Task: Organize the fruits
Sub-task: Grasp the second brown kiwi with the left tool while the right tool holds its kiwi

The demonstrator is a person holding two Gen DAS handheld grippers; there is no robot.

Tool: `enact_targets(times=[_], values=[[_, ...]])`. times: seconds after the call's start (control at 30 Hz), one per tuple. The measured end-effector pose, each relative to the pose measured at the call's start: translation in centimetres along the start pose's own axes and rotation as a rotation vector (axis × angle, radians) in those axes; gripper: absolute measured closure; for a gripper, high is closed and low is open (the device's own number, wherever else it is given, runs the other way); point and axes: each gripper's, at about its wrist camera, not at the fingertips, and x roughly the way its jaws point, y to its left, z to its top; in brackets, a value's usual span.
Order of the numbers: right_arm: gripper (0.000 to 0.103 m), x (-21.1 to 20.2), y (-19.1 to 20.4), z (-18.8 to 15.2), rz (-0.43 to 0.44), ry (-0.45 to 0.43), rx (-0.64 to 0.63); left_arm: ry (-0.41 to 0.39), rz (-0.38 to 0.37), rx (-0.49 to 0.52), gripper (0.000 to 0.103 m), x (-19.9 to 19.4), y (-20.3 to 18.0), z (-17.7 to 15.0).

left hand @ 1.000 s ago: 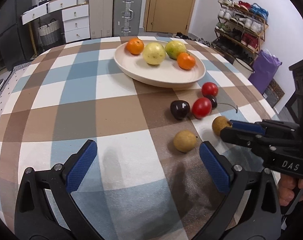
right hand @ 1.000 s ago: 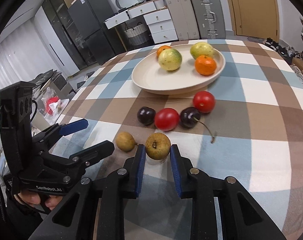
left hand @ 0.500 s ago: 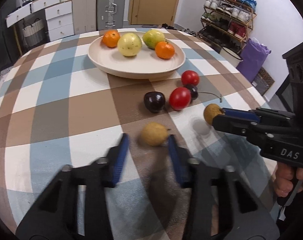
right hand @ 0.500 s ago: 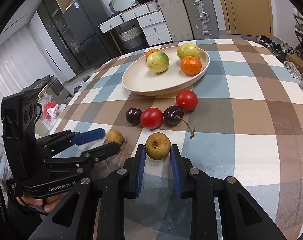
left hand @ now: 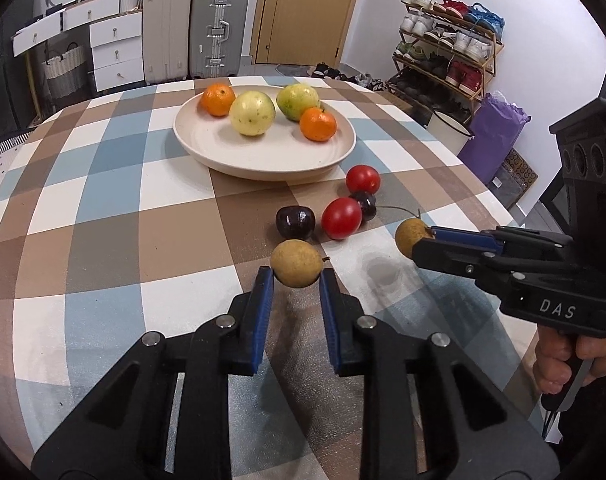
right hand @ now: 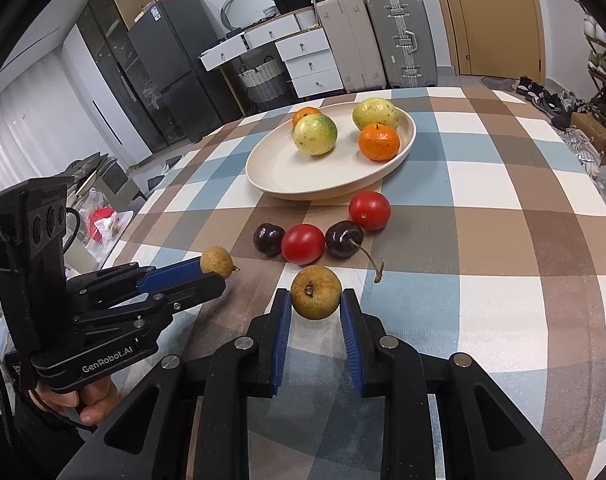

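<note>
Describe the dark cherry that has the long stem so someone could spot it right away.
Start at the cream plate. In front of it, the cherry with the stem sits between two red tomatoes. Only this one trails a thin curved stem; the other dark cherry shows none.

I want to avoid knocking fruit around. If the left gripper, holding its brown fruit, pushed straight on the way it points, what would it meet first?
Likely the dark cherry, just beyond the brown fruit held by the left gripper; the red tomato sits slightly right. Depth is uncertain.

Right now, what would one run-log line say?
left gripper: shut on tan fruit | right gripper: shut on second tan fruit | plate: four fruits
</note>
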Motion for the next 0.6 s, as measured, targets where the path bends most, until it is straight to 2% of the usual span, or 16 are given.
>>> enact_targets(times=[0.6], values=[[0.078, -1.1, 0.0, 1.3, -0.007, -0.032, -0.027, -0.082, 0.009, -0.012, 0.082, -2.6, 0.4, 1.5]])
